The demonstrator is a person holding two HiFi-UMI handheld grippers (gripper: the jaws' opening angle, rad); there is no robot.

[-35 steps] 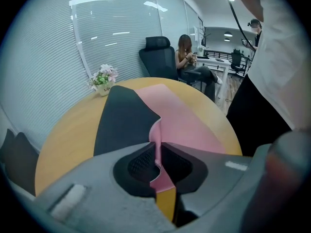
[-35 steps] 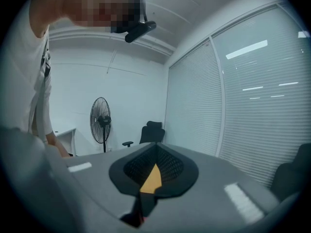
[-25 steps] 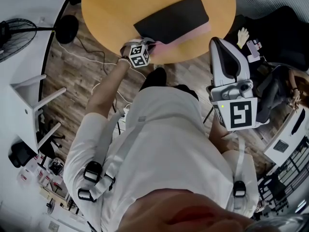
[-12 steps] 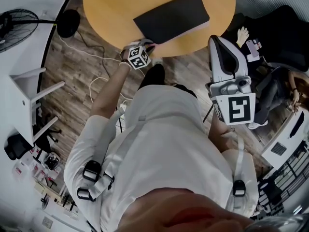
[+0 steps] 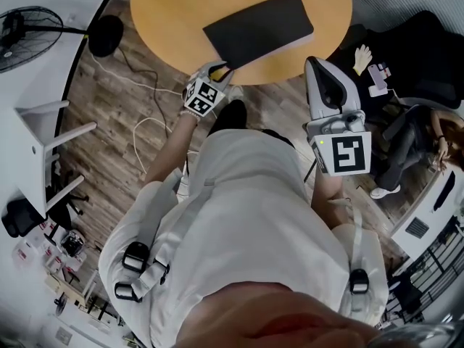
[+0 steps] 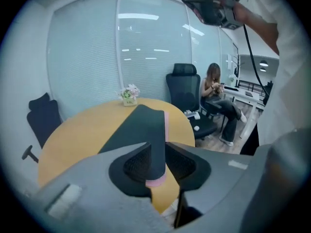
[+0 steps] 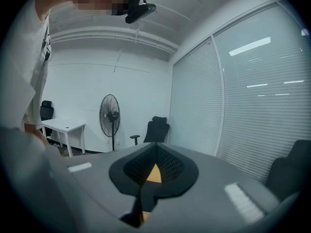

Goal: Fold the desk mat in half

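Note:
The desk mat (image 5: pixel 259 27) lies folded on the round wooden table (image 5: pixel 167 20), black side up; a thin pink edge (image 6: pixel 165 125) shows in the left gripper view. My left gripper (image 5: pixel 217 69) is at the mat's near corner by the table edge. Its jaws are opening, and the mat's corner (image 6: pixel 156 154) still stands between the pads, no longer pinched. My right gripper (image 5: pixel 319 67) hangs off the table's right side, above the floor. It is shut and holds nothing (image 7: pixel 154 166).
A small flower pot (image 6: pixel 129 95) stands at the table's far edge. Office chairs (image 6: pixel 184 89) and a seated person (image 6: pixel 216 93) are beyond the table. A fan (image 5: pixel 22 31), a white desk (image 5: pixel 43 151) and floor cables (image 5: pixel 145 129) lie to the left.
The mat's upper layer has settled flat, and the pink strip seen a second ago is covered. My left gripper has drawn back to the table edge and its jaws have spread. The right gripper drifted slightly left.

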